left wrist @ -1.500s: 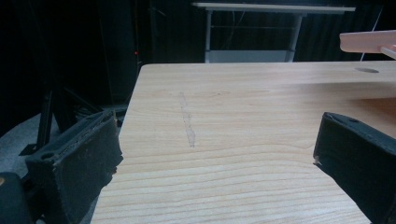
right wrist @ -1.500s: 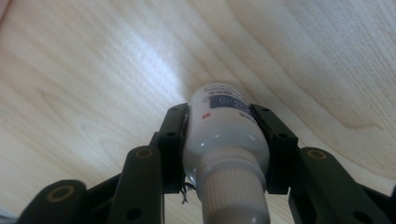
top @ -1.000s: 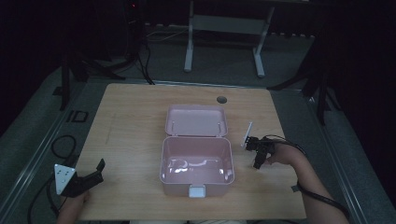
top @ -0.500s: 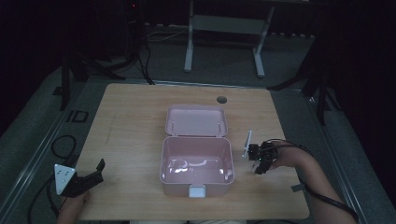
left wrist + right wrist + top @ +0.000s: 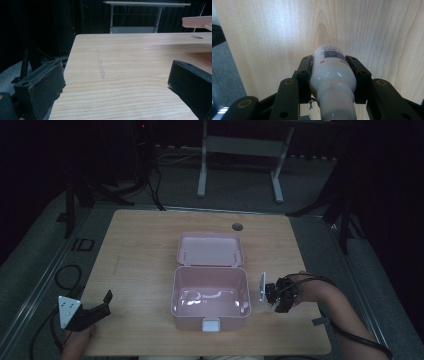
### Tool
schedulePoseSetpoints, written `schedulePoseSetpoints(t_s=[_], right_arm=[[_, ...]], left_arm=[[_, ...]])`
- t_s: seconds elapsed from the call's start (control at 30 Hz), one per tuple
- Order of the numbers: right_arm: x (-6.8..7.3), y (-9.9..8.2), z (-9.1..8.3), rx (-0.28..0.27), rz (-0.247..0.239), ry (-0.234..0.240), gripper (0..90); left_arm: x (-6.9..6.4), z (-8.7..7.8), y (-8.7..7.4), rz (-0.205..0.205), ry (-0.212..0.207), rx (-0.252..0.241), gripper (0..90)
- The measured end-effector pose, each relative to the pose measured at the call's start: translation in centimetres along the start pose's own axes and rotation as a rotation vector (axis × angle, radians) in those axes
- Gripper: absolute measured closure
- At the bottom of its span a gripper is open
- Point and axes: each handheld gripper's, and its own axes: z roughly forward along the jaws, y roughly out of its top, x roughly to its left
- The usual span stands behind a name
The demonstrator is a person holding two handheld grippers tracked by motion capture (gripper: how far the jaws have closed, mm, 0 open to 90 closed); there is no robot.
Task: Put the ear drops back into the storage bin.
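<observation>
Light wooden table (image 5: 140,250) with rounded corners and a small round hole (image 5: 237,227) near the far edge. At its middle, resting directly on the wood, an open pink plastic box (image 5: 210,298), its hinged lid (image 5: 210,249) laid back flat toward the far side. Faint pale streak (image 5: 100,65) across the grain on the left part.

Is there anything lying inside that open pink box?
No, the pink box sits open on the table with a bare, shiny bottom, while the white bottle is gripped outside it.
</observation>
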Motion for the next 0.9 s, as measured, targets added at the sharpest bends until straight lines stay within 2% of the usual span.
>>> schedulePoseSetpoints(t_s=[0.13, 0.3, 0.37, 0.67, 0.9], right_arm=[[0.5, 0.4, -0.4, 0.0, -0.026, 0.009, 59.9], [0.6, 0.6, -0.9, 0.022, -0.026, 0.011, 59.9], [0.6, 0.6, -1.3, 0.016, -0.027, 0.028, 59.9], [0.8, 0.6, -3.6, 0.036, -0.018, 0.009, 59.9], [1.4, 0.9, -5.6, 0.023, -0.034, -0.004, 59.9]], left_arm=[[0.0, 0.0, 0.0, -0.002, 0.001, 0.0, 1.0], [0.0, 0.0, 0.0, 0.0, 0.0, 0.0, 1.0], [0.0, 0.0, 0.0, -0.002, -0.001, -0.001, 1.0], [0.0, 0.0, 0.0, -0.001, -0.001, -0.001, 1.0], [0.0, 0.0, 0.0, -0.001, 0.0, -0.002, 0.9]])
